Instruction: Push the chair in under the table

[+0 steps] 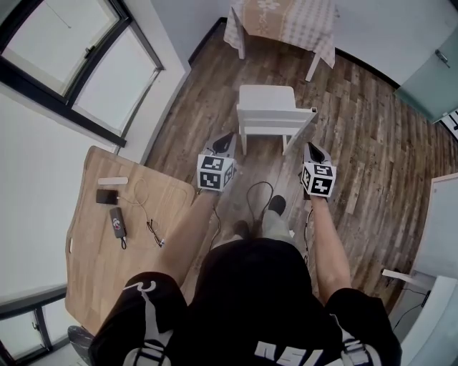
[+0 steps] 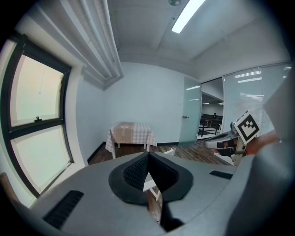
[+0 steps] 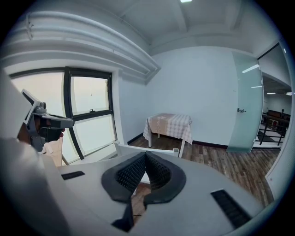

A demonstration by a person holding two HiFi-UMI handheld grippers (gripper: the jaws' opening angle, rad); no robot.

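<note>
Two outstretched arms aimed left gripper [image 1: 225,141] and right gripper [image 1: 312,149] slightly downward near the chair [image 1: 268,107], fingers [image 2: 136,174] pressed together.

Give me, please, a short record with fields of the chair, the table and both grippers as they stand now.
chair: white wooden chair, upright on the plank floor, apart from the table, not yet under it
table: small table under a checked cloth, beyond the chair
left gripper: jaws shut, empty, by the chair's back on the person's left
right gripper: jaws shut, empty, by the chair's back on the right
contact: neither gripper appears to touch the chair
side: light wooden desk at the person's left
</note>
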